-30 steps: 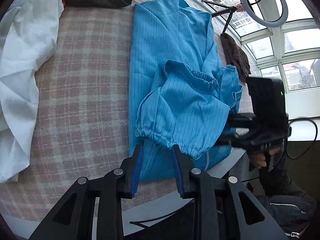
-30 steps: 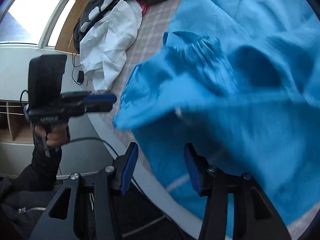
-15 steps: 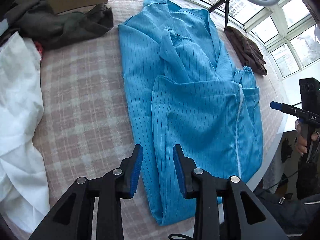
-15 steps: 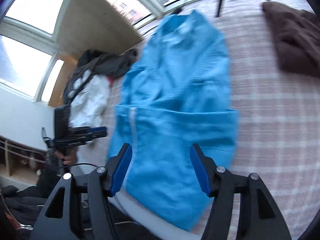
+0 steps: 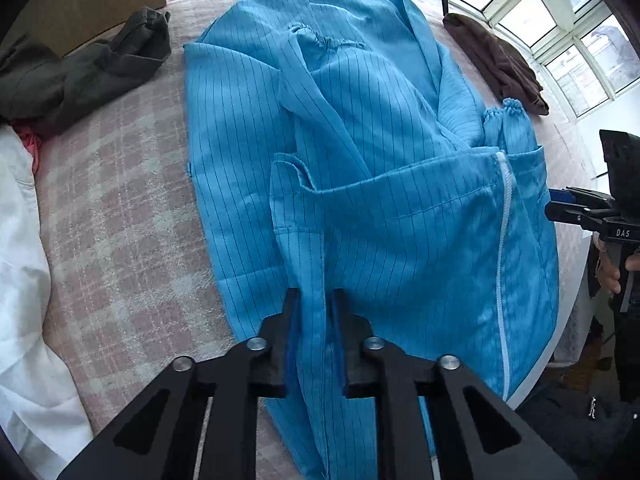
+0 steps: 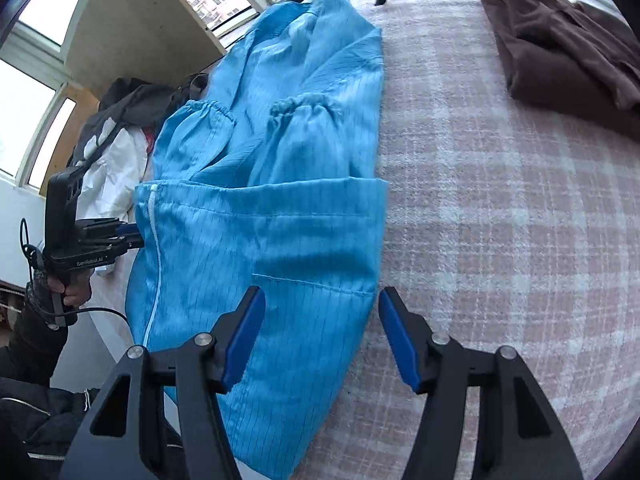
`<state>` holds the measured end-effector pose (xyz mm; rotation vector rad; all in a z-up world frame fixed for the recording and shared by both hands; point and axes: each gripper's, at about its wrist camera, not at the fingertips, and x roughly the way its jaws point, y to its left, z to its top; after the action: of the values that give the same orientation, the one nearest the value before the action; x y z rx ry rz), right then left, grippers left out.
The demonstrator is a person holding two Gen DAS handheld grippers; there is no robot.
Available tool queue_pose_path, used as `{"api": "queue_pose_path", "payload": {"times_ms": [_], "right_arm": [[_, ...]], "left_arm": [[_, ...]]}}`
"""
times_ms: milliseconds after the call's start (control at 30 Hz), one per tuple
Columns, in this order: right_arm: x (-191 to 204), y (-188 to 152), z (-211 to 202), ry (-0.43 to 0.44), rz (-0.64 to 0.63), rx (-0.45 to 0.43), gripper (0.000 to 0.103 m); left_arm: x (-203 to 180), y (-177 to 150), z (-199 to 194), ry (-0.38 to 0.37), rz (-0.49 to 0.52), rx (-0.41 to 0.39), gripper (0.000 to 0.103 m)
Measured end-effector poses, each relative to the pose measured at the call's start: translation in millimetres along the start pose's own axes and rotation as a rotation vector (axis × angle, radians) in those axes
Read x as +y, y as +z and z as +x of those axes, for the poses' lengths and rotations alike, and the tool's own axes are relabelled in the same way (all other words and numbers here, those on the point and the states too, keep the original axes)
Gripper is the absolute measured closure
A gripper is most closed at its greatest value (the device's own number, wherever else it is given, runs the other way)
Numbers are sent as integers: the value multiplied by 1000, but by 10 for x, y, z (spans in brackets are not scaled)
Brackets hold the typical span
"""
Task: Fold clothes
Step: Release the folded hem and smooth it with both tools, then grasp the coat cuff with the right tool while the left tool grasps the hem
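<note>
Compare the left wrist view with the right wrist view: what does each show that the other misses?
Left wrist only: the left hand-held gripper pinching a fold of the blue garment, and a bunched dark grey garment at far left. Right wrist only: the right hand-held gripper wide open over the blue garment's edge, touching nothing. Both: the blue garment's white zipper, the brown garment, the plaid cover.

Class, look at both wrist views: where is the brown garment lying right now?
The brown garment lies on the checked cover at the right wrist view's upper right, apart from the blue coat, near the windows.
</note>
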<state>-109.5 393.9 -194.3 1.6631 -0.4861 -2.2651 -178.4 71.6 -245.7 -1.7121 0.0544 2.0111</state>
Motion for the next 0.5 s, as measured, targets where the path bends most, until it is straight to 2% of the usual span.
{"api": "queue_pose_path", "payload": {"times_ms": [33, 67, 233, 333, 367, 400, 433, 467, 500], "right_arm": [[38, 19, 4, 5, -21, 4, 57], [70, 34, 12, -3, -37, 11, 58], [26, 41, 69, -65, -51, 33, 58], [0, 37, 94, -39, -38, 34, 58], [8, 38, 96, -35, -40, 30, 61], [17, 35, 86, -31, -42, 22, 68], [27, 35, 75, -25, -44, 16, 87], [40, 38, 59, -22, -45, 13, 92], [72, 40, 32, -24, -50, 8, 92]], "left_arm": [[17, -6, -8, -10, -6, -5, 97], [35, -14, -20, -16, -12, -10, 98], [116, -55, -74, -41, -38, -34, 100], [135, -88, -110, -60, -48, -45, 101], [173, -113, -140, -81, -64, -50, 102], [211, -138, -171, -103, -80, -55, 102], [249, -163, -201, -125, -97, -61, 102], [276, -192, -213, -136, -110, -64, 102], [295, -223, -211, -138, -121, -67, 102]]}}
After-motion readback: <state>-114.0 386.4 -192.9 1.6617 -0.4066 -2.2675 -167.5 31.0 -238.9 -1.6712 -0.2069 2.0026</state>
